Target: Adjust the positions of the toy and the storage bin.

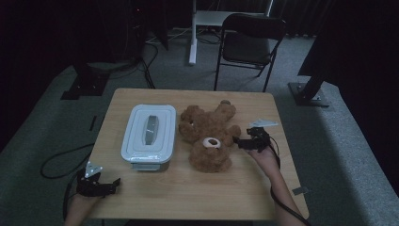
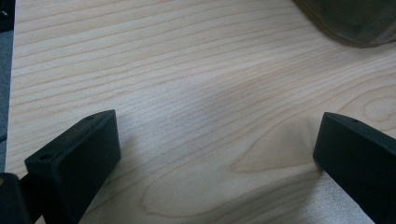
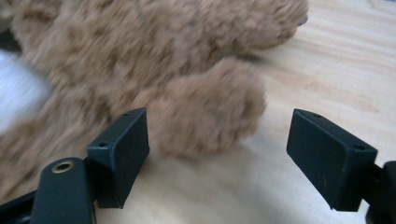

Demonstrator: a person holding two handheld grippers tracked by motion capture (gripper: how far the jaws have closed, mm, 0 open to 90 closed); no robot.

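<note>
Step in hand: reach for the teddy bear (image 1: 207,136), lying mid-table beside the lidded container (image 1: 148,136). Right gripper (image 3: 217,154) is spread wide, bear's paw (image 3: 210,112) between the jaws, not pinched. Left gripper (image 2: 217,154) gapes idle over bare table (image 2: 196,70). Next: advance slightly, then clamp on paw.

My right gripper (image 3: 217,158) has blocky black jaws with small screw holes and a brass-ringed hole. My left gripper (image 1: 101,182) is black too. Each carries a grey three-cornered plate and a black cable.
</note>
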